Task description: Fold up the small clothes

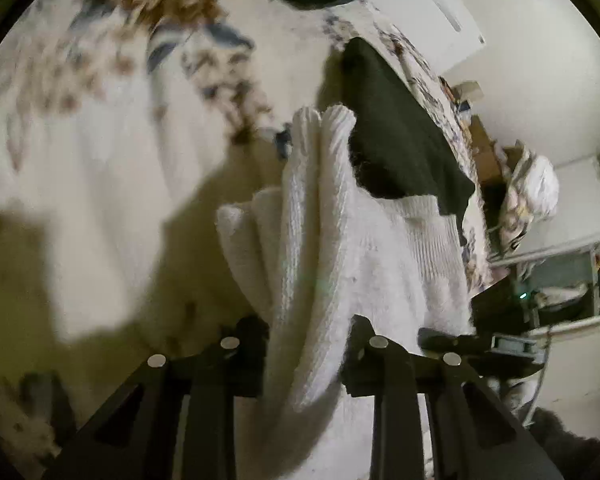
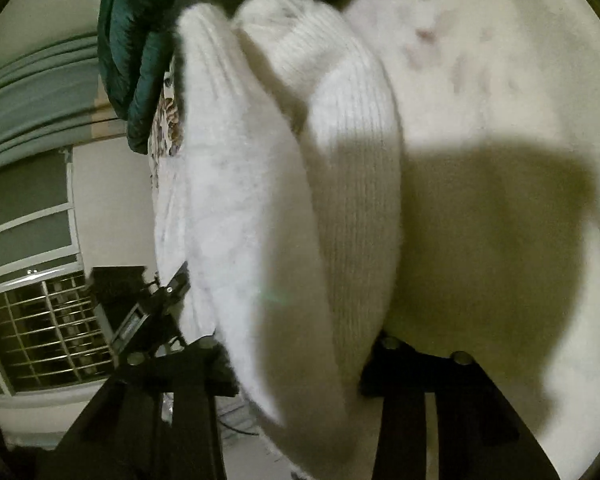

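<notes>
Gripping one white knit garment (image 1: 320, 240) between them, the left tongs (image 1: 306, 344) and right tongs (image 2: 296, 356) are both clenched on it, holding it bunched above the floral bed (image 1: 80, 120). Judging by its loose hanging folds, folding is barely begun; a dark garment (image 1: 396, 136) lies on the bed beyond it.
</notes>
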Motion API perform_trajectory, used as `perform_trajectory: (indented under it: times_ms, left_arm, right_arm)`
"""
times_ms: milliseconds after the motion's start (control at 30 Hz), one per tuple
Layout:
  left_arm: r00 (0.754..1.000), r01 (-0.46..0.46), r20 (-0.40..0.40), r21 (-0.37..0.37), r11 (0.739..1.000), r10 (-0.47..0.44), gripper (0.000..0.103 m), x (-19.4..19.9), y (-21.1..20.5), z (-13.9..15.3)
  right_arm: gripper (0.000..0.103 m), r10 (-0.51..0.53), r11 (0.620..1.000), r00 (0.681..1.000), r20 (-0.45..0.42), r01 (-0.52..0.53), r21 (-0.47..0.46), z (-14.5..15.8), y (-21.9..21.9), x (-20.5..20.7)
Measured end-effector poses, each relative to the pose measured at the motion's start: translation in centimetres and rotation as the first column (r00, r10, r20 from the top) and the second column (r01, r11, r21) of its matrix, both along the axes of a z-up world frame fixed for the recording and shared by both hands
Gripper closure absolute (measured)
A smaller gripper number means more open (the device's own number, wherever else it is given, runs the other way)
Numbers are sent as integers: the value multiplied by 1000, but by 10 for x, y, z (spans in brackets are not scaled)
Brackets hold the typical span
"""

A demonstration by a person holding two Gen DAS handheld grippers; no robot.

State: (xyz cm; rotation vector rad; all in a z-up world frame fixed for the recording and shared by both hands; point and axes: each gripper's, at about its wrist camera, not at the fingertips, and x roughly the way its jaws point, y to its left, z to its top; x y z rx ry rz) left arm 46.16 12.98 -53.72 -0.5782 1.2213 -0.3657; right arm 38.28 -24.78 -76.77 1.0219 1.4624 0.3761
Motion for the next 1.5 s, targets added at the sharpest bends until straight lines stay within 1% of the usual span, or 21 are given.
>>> perform_trajectory:
  times_ms: [100, 233, 300, 333, 400, 467, 533, 633, 700, 767, 900, 967, 1067, 1200, 1233, 1300, 1367, 1400, 1433, 1467, 1500]
  left_arm:
    - [999, 8, 32, 43, 999, -10, 80, 1, -9, 23]
    - [997, 15, 76, 63, 998, -20, 80, 11, -19, 57]
    - [995, 21, 101, 79, 997, -29, 80, 21, -27, 72]
    - [993, 26, 115, 76, 997, -35, 80, 30, -32, 82]
    - [990, 30, 134, 79, 996, -41, 80, 49, -43, 93]
    - [987, 35, 157, 72, 997, -46, 80, 76, -58, 106]
    - [983, 38, 177, 70, 997, -50, 79, 98, -69, 112]
    - [978, 45, 200, 77, 996, -59, 79, 138, -90, 116]
    - [975, 49, 210, 89, 995, -67, 79, 161, -100, 112]
    - [975, 53, 210, 116, 992, -77, 79, 187, -113, 100]
    - [979, 52, 188, 144, 988, -79, 79, 217, -129, 72]
    - [981, 59, 173, 162, 985, -87, 79, 225, -136, 60]
    - [981, 84, 151, 220, 972, -119, 79, 234, -149, 42]
    - [980, 93, 145, 279, 956, -137, 77, 236, -157, 36]
    - [980, 89, 145, 300, 950, -138, 74, 236, -159, 37]
    - [980, 81, 146, 340, 937, -137, 72, 234, -161, 39]
    - [978, 72, 151, 402, 913, -144, 69, 231, -166, 43]
    - [976, 67, 157, 438, 896, -150, 69, 228, -169, 47]
    - [975, 63, 162, 457, 887, -152, 69, 226, -171, 49]
    - [974, 53, 169, 479, 876, -151, 68, 223, -172, 51]
    - [974, 34, 177, 506, 862, -143, 68, 221, -172, 54]
  right_arm:
    - [67, -9, 1000, 999, 39, 10, -27, 26, -1, -1]
    - [68, -18, 999, 995, 101, 21, -31, 66, -16, -4]
    - [68, -21, 999, 990, 140, 27, -40, 94, -25, 2]
    - [68, -25, 998, 987, 157, 33, -45, 107, -30, 6]
    - [68, -32, 998, 983, 183, 42, -53, 128, -45, 15]
    - [68, -42, 996, 977, 207, 57, -66, 147, -60, 28]
    - [68, -59, 994, 970, 234, 80, -79, 165, -80, 50]
    - [68, -75, 989, 962, 262, 104, -100, 180, -105, 85]
    - [68, -86, 987, 959, 271, 118, -105, 181, -124, 109]
    - [68, -93, 985, 958, 273, 128, -113, 178, -138, 134]
    - [68, -76, 983, 963, 260, 117, -144, 157, -164, 179]
    - [68, -64, 982, 966, 250, 106, -158, 146, -169, 195]
    - [68, -30, 980, 975, 222, 73, -186, 126, -180, 215]
    - [68, 1, 978, 982, 190, 39, -205, 106, -185, 227]
    - [67, 2, 977, 983, 185, 37, -208, 104, -185, 229]
    - [66, 3, 976, 984, 176, 36, -217, 104, -186, 234]
    - [60, 21, 967, 986, 164, 22, -254, 106, -173, 230]
    - [58, 31, 957, 987, 155, 15, -289, 110, -171, 231]
    - [51, 39, 943, 988, 148, 12, -334, 115, -156, 229]
    - [50, 45, 932, 988, 146, 11, -362, 118, -150, 228]
    - [50, 57, 913, 988, 145, 7, -408, 124, -146, 227]
